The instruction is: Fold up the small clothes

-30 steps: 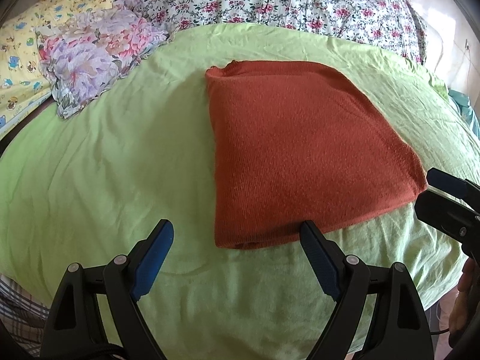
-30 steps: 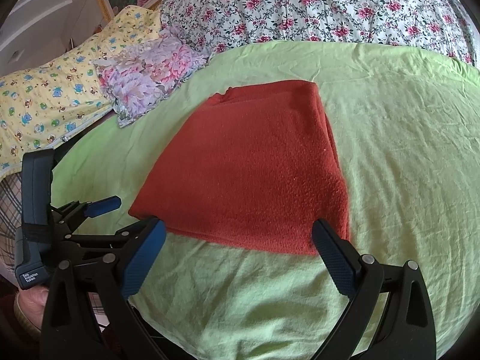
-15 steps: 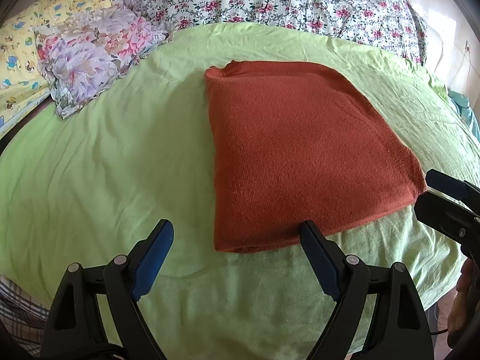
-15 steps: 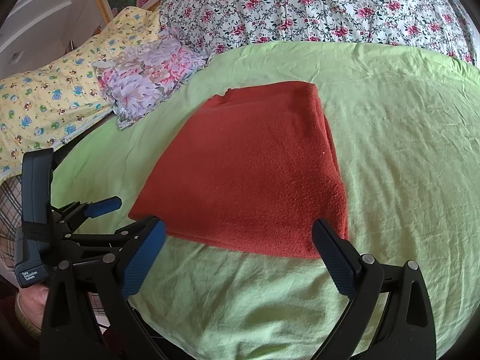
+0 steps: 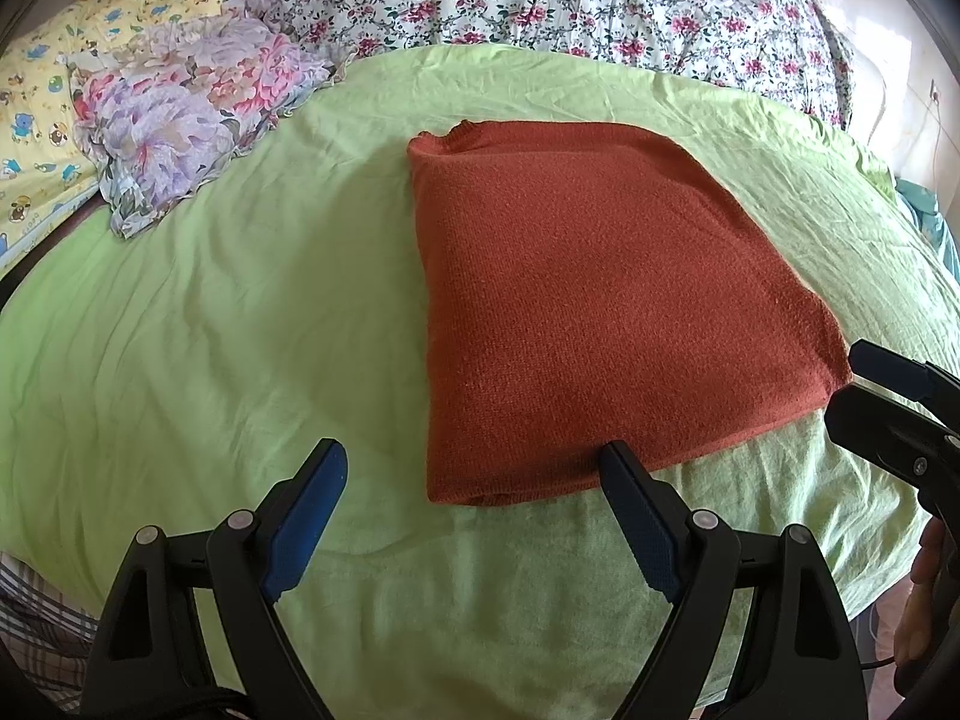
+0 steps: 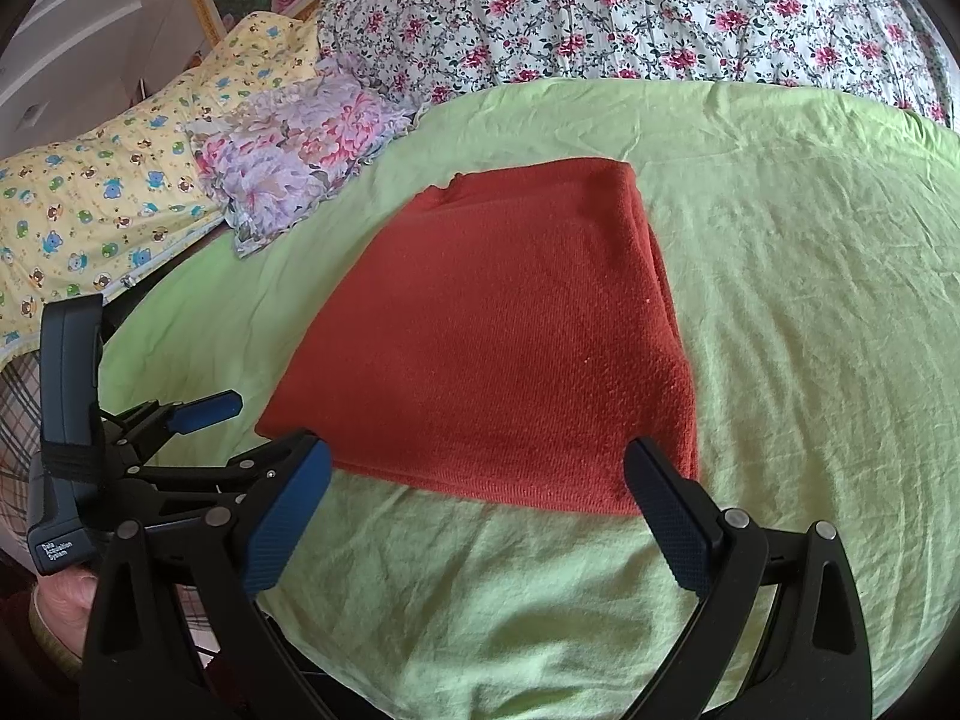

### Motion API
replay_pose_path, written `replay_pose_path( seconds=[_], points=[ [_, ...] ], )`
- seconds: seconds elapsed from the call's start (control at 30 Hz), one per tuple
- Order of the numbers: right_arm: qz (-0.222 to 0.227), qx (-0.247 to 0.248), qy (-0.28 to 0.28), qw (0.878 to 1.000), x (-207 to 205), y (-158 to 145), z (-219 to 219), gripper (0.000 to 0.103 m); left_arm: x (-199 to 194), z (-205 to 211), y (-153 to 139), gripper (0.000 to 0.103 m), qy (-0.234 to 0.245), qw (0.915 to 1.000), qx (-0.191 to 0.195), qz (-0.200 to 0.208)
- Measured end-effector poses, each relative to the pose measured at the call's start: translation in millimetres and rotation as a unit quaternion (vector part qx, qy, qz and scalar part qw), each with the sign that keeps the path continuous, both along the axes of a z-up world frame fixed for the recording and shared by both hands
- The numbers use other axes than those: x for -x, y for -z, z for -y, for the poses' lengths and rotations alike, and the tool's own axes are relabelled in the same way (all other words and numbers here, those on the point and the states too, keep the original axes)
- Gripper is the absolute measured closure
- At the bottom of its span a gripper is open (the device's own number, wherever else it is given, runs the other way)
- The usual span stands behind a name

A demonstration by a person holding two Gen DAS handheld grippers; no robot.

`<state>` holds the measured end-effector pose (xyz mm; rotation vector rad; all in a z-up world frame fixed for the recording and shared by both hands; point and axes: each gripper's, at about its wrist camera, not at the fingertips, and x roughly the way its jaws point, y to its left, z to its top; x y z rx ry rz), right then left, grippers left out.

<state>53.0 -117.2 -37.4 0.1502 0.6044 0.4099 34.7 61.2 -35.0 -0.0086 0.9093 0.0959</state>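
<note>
Both the left gripper (image 5: 474, 474) and right gripper (image 6: 480, 471) sit wide open, holding nothing; next, I think, pinch the red cloth's (image 5: 600, 300) near corners together — fold it evenly.

White print "Data Acquisition System" on the left tool's (image 6: 204, 414) housing

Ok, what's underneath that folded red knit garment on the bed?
The red knit garment lies on the green sheet, which shows all around it. Whatever sits directly beneath or between its layers is covered.
</note>
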Motion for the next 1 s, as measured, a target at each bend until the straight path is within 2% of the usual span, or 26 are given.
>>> replay_pose_path(
  seconds=[0.4,0.67,1.0],
  points=[
    [-0.001,0.000,0.000,1.000,0.2,1.5,-0.5,0.005,-0.5,1.2,0.2,0.016,0.005,1.0000,-0.001,0.001],
    [-0.001,-0.003,0.001,1.000,0.3,2.4,-1.1,0.005,1.0,6.8,-3.9,0.016,0.008,0.9997,-0.019,0.012],
    [0.000,-0.011,0.000,1.000,-2.7,-0.8,2.2,0.005,-3.3,2.0,-7.6,0.017,0.005,0.9997,-0.016,0.015]
  ],
)
